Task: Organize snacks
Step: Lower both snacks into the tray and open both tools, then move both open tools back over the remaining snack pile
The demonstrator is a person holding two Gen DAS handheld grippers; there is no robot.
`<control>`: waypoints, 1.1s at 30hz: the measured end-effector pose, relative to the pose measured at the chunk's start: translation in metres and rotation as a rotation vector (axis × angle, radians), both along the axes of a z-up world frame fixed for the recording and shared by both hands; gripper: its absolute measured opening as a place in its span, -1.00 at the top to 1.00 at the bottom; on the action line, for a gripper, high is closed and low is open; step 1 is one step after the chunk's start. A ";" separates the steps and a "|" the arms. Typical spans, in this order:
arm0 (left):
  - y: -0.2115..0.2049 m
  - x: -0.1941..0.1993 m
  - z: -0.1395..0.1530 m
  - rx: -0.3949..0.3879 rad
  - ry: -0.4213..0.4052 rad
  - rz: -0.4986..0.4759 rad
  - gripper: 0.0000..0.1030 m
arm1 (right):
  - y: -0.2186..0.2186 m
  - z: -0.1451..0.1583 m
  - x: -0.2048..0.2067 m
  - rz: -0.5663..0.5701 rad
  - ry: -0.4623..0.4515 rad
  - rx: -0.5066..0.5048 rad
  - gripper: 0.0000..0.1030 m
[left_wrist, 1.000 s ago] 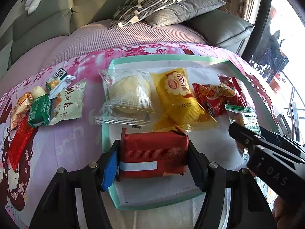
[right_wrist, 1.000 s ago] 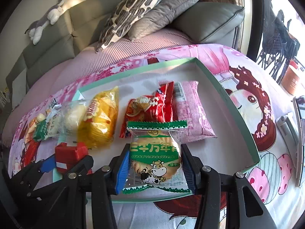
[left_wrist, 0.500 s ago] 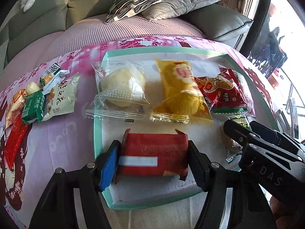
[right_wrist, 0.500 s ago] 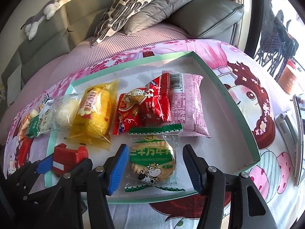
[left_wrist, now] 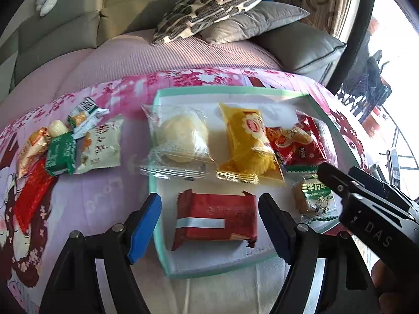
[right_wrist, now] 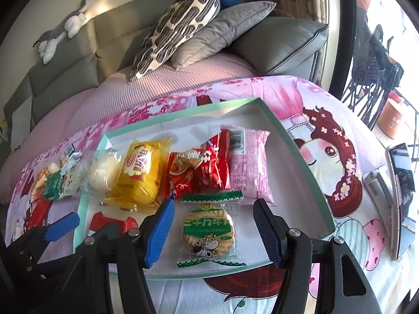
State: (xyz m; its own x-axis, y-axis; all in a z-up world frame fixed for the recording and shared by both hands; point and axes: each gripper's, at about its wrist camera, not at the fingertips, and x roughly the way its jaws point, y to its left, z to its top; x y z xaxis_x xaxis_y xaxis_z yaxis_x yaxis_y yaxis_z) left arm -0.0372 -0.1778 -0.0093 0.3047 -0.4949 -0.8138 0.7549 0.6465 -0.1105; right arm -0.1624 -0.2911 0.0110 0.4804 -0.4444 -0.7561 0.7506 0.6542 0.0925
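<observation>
The rectangular red foil snack packet with a white band [left_wrist: 216, 218] lies flat inside the shallow white tray with a mint-green rim [left_wrist: 167, 261], near its front left corner, long axis running across between the fingers. The left gripper [left_wrist: 209, 225] has just been opening: its jaws stand apart on either side of the packet, pads clear of both ends. The round green-and-clear biscuit packet with a cow print [right_wrist: 208, 231] lies near the tray's front edge, long axis pointing away from the right gripper [right_wrist: 213, 231], whose jaws have also just opened and do not touch it. Loose snacks [left_wrist: 62, 154] on the pink printed cloth [left_wrist: 104, 198] lie nearer the left gripper.
</observation>
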 end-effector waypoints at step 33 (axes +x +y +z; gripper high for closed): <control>0.057 0.058 -0.014 0.097 -0.032 0.302 -0.95 | 0.017 -0.017 0.025 0.082 0.069 -0.027 -1.00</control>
